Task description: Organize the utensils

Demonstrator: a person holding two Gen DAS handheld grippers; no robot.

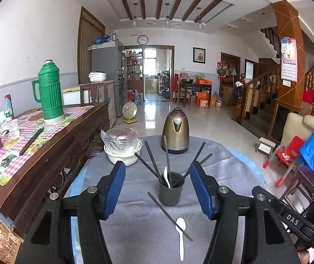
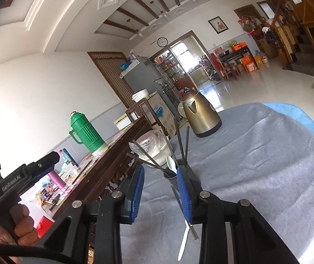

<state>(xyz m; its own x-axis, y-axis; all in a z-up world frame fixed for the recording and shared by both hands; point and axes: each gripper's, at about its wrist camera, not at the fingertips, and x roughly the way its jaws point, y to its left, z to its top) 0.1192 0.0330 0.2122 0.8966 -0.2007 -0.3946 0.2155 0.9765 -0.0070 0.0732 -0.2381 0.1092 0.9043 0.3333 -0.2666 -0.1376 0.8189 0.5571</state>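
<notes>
Left wrist: claw empty (jaws apart), cup ahead.

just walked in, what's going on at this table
A person holding a gripper in each hand is sorting utensils into a dark cup. It already holds several chopsticks and a white spoon. One chopstick and another white spoon lie on the grey cloth. Both grippers are empty.

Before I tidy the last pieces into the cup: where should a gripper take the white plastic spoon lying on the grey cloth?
Grip the white plastic spoon across its slim handle, coming from above with the jaws astride it. It lies flat on the grey cloth, and the dark chopstick crosses its bowl, so the handle end nearer the camera is probably the free part.
</notes>
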